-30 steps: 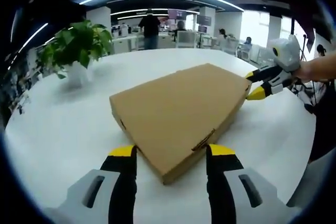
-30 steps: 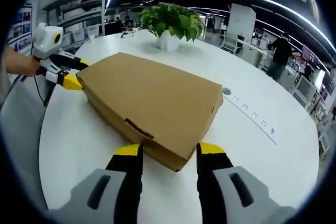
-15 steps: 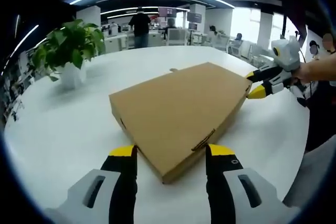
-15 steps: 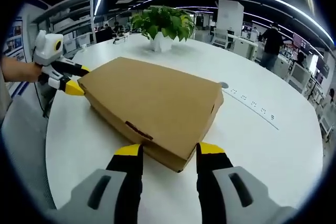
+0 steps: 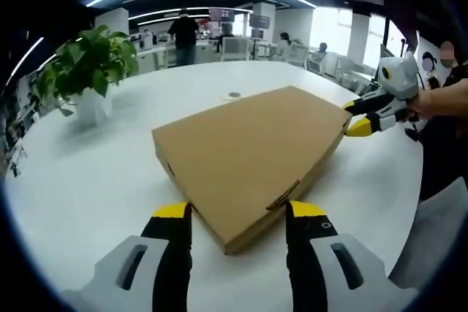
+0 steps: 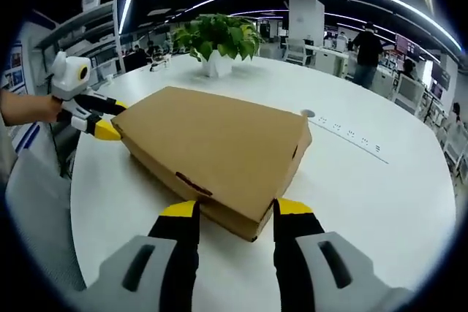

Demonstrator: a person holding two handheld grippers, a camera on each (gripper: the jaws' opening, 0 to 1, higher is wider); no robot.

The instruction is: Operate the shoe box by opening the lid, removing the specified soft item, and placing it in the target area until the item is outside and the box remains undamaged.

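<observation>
A closed brown cardboard shoe box lies flat on the round white table, lid down. My left gripper straddles the box's near corner, its yellow-tipped jaws pressed against the two sides. At the far right corner of the box sits the right gripper, held by a hand. In the right gripper view the same box has its near corner clamped by my right gripper, and the left gripper holds the far left corner. The soft item is hidden inside.
A potted green plant in a white pot stands on the table behind the box, also the plant in the other view. A row of sockets is set in the tabletop. People stand among desks far behind.
The box keeps its place between both pairs of jaws while the room behind slides sideways in both views, so box and grippers have turned together over the table.
</observation>
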